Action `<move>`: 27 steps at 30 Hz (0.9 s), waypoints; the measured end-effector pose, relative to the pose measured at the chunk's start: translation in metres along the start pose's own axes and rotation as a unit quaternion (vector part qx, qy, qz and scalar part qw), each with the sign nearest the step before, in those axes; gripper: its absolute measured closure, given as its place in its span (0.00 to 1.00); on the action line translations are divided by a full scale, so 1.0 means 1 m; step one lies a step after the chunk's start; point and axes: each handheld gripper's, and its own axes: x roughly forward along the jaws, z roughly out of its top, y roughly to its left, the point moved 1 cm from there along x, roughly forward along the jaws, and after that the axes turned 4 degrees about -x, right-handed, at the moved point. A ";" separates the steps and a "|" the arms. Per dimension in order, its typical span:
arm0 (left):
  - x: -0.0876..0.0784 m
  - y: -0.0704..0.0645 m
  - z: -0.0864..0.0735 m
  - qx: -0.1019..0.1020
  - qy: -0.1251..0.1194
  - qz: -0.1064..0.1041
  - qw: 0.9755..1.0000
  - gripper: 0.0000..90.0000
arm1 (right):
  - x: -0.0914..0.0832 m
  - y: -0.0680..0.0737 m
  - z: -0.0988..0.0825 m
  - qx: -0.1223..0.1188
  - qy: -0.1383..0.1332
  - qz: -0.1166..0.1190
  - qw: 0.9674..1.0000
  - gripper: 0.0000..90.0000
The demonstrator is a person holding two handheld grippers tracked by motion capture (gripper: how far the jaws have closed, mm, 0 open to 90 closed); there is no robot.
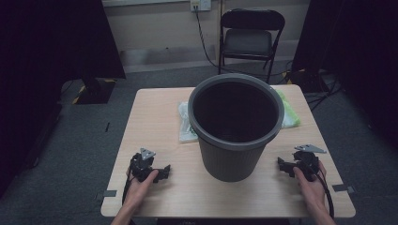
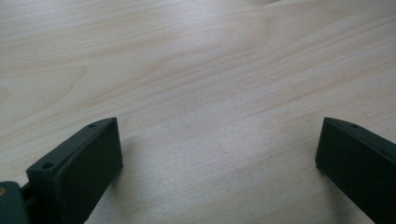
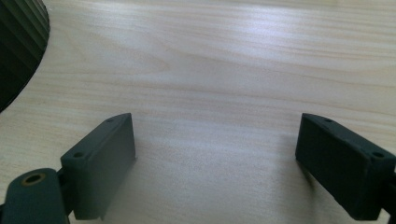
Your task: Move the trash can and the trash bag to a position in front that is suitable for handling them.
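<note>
the grey bin (image 1: 236, 126) stands upright in the middle of the tabletop (image 1: 155, 117), its mouth open to the high view and nothing visible inside its dark well. behind it, partly hidden by its rim, lie 2 thin plastic bags: a pale, whitish one (image 1: 186, 123) at its left and a green one (image 1: 290, 112) at its right, both flat on the wood and touching or nearly touching the bin's wall. that looks like a setup for lining the bin, with the bags kept within reach but out of the way.

the left gripper (image 1: 159, 174) rests low near the front left of the tabletop, the right gripper (image 1: 284, 166) near the front right, each well apart from the bin and pointed inward toward it (a neutral, ready pose on either side). in the left gripper view its fingers (image 2: 79, 168) stand wide apart over bare wood grain, holding nothing. in the right gripper view the fingers (image 3: 100, 161) are likewise spread and empty, with the bin's ribbed wall (image 3: 18, 46) at the upper left corner.

a black folding chair (image 1: 251, 35) stands on the floor beyond the tabletop.
</note>
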 end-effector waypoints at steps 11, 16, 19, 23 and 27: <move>-0.012 -0.002 0.002 0.001 0.024 0.005 1.000 0.13 | -0.007 0.002 0.003 -0.008 0.019 0.025 0.999 0.24; -0.022 -0.007 0.017 -0.011 -0.002 -0.009 1.000 0.19 | -0.012 0.003 0.019 -0.018 -0.004 0.065 0.998 0.29; -0.021 -0.015 0.039 -0.019 -0.024 -0.040 0.999 0.17 | -0.011 0.005 0.035 -0.025 -0.017 0.087 0.996 0.30; -0.010 -0.026 0.066 -0.018 -0.036 -0.071 0.997 0.20 | -0.009 0.005 0.058 -0.027 -0.036 0.092 0.995 0.31; -0.001 -0.040 0.097 -0.019 -0.051 -0.117 0.992 0.20 | -0.007 0.005 0.078 -0.022 -0.051 0.102 0.993 0.31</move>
